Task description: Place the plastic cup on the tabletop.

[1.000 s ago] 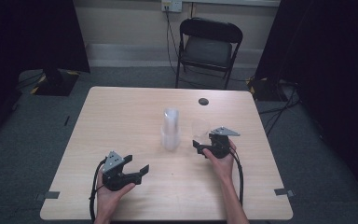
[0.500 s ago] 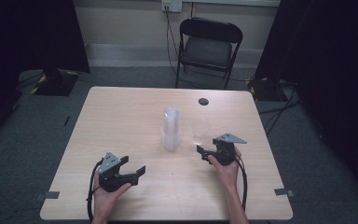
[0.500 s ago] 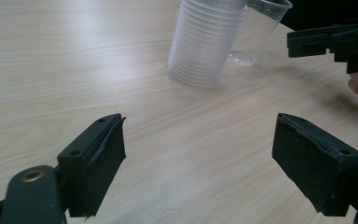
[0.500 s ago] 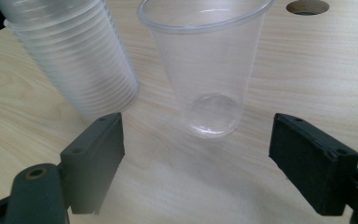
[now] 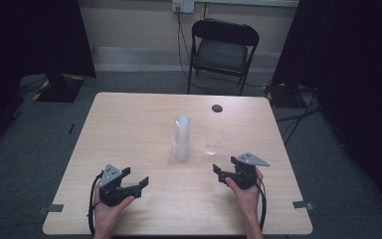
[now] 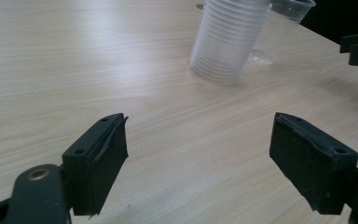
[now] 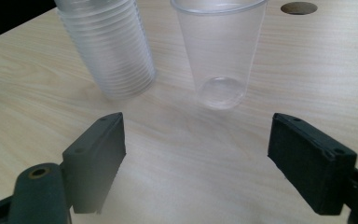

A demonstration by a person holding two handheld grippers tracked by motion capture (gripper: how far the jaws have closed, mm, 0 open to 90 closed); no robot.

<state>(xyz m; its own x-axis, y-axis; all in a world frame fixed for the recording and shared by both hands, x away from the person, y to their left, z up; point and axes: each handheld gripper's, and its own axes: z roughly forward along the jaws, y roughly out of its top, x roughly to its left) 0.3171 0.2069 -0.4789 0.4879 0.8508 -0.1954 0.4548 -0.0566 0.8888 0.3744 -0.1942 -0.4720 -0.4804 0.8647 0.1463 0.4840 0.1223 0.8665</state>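
From high up the room around my table (image 5: 129, 124) looks dim and soft, its edges falling into black. Near my jaws the wood shows a pale sheen, and the clear cup (image 7: 220, 51) is sharp.

2 black grippers (image 5: 140, 183) (image 5: 220, 174) with grey 3-cornered top plates, brass-looking screws, black trailing cables, bare forearms

A recording studio set-up, not a home or a kitchen.

We're looking down on one pale wooden bench (image 5: 129, 124) standing alone on grey carpet (image 5: 45, 134), black curtains (image 5: 30, 35) hanging at both sides, a black folding chair (image 5: 222, 50) against a bare wall, cables trailing from a wall socket (image 5: 183, 6), and tape marks (image 5: 300, 204) at the bench's near corners.
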